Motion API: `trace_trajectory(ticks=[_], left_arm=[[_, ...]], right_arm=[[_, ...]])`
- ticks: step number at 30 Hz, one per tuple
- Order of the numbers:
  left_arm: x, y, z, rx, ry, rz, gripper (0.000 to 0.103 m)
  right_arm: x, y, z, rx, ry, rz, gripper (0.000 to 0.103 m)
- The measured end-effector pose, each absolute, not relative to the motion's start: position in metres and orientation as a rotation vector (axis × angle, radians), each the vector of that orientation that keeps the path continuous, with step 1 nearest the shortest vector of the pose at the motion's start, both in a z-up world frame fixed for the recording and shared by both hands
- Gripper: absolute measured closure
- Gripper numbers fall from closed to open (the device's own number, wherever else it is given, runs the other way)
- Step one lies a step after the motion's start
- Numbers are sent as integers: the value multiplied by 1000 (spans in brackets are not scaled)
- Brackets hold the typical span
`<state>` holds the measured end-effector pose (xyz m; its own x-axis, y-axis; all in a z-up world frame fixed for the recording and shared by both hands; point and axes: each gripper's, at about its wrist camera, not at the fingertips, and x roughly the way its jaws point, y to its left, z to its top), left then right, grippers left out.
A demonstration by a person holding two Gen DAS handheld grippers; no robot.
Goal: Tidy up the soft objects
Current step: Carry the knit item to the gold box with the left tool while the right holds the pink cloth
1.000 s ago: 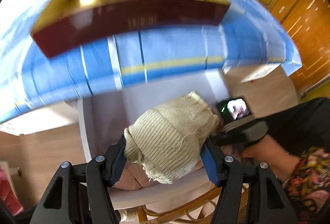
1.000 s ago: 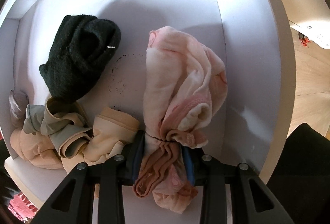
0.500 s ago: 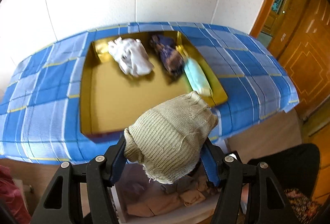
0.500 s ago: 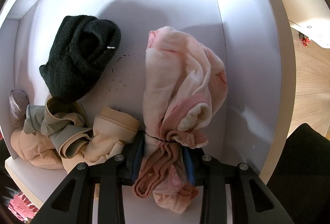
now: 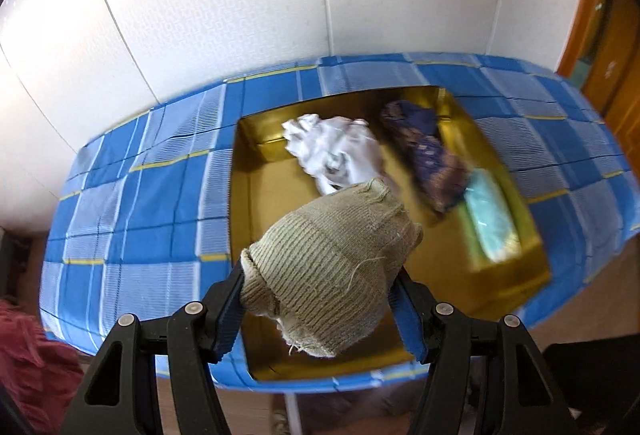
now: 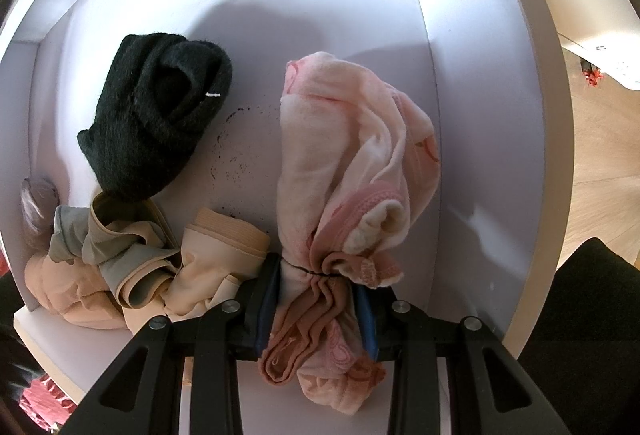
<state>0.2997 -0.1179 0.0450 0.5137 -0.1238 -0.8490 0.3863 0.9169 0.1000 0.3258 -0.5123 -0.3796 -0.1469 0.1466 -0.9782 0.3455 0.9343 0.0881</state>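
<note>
My left gripper (image 5: 320,299) is shut on a beige knitted sock (image 5: 332,259) and holds it in the air above the near part of a gold tray (image 5: 248,235). The tray holds a white cloth (image 5: 336,151), a dark patterned cloth (image 5: 428,159) and a pale green item (image 5: 492,219). My right gripper (image 6: 316,299) is shut on a pink garment (image 6: 352,163) inside a white bin (image 6: 480,155). A black sock (image 6: 156,115) and beige garments (image 6: 132,259) lie in the bin to the left.
The tray sits on a table with a blue checked cloth (image 5: 140,203) against a white wall. A wooden door (image 5: 616,47) stands at the right. Red fabric (image 5: 28,367) shows at the lower left. Wooden floor (image 6: 600,155) lies right of the bin.
My left gripper has risen from the bin and swung up over the table and gold tray, still holding the beige sock. The right gripper has stayed still on the pink garment.
</note>
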Motion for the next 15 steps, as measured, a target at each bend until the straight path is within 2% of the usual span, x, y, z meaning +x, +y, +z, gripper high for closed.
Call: trace_trajectory(ticks=[15], left_arm=[[384, -129, -2, 353, 1102, -188, 38]], right_arm=[[324, -524, -381, 426, 1717, -174, 68]])
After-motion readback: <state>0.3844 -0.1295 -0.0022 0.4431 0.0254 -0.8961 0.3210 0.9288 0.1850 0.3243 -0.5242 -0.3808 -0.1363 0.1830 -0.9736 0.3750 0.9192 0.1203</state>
